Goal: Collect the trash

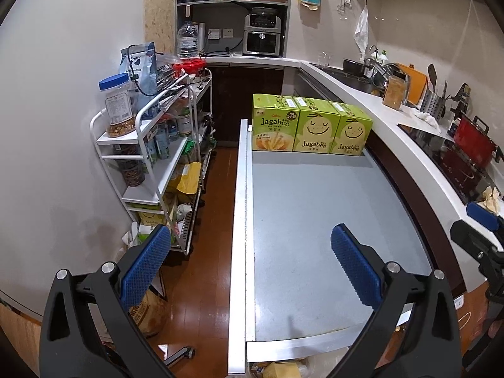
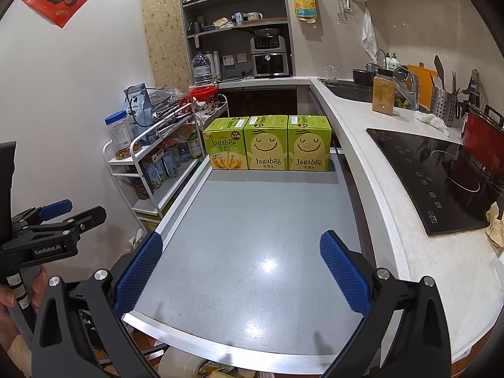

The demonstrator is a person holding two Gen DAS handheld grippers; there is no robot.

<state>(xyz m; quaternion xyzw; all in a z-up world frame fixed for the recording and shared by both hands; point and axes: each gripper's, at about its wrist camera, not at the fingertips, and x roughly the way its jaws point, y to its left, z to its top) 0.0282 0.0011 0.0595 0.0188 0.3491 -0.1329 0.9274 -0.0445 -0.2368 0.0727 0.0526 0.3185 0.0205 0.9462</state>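
Trash here looks like the crumpled tissue [image 2: 495, 224], a yellowish wad at the near right corner of the induction hob [image 2: 441, 176] on the white counter [image 2: 359, 145]. Going left to right: the storage trolley [image 1: 151, 145], the grey desk [image 1: 315, 220] with three Jagabee boxes [image 1: 310, 126] at its far end, then the counter. Both the left gripper [image 1: 250, 263] and right gripper [image 2: 241, 271] have fingers spread wide, holding nothing. Best, I judge, to swing the right one over and pinch the wad's centre.
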